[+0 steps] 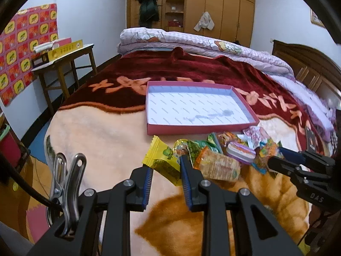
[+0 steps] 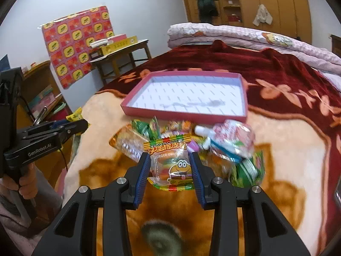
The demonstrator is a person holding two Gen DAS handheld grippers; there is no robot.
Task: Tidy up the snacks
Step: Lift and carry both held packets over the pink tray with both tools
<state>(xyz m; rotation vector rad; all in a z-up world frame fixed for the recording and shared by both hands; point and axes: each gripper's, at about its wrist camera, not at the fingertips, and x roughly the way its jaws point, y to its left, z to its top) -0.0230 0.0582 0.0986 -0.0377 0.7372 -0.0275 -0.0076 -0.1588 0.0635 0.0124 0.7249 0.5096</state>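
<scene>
A pink shallow box (image 1: 200,128) with a white inside lies on the bed; it also shows in the right wrist view (image 2: 183,115). A pile of snack packets (image 1: 232,151) lies in front of it. My left gripper (image 1: 167,168) is shut on a yellow candy packet (image 1: 164,162), held above the blanket left of the pile. My right gripper (image 2: 170,164) is shut on a burger gummy packet (image 2: 170,162) at the pile's near edge (image 2: 191,140). The right gripper shows in the left wrist view (image 1: 298,164). The left gripper shows in the right wrist view (image 2: 70,128).
The bed is covered by a cream, orange and dark red blanket (image 1: 106,128). Folded quilts (image 1: 191,40) lie at the far end. A wooden side table (image 1: 64,64) with boxes stands left of the bed. A wardrobe (image 1: 213,4) lines the far wall.
</scene>
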